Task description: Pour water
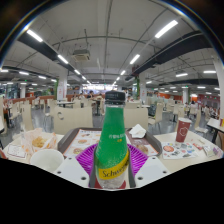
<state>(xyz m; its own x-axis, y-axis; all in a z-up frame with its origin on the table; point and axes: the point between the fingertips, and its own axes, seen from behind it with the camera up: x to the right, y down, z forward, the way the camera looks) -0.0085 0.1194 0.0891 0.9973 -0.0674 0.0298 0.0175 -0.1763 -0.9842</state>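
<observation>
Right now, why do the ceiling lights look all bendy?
Gripper view: the wide-angle lens curves the ceiling light strips into arcs; things bulge at the middle, so the green Schweppes bottle between the jaws looms large; the red cup beyond looks tiny.

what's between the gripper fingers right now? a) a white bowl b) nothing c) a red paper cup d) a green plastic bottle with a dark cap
d: the green bottle with a dark cap and yellow label stands upright between the gripper fingers, with the purple pads on either side of it.
</observation>
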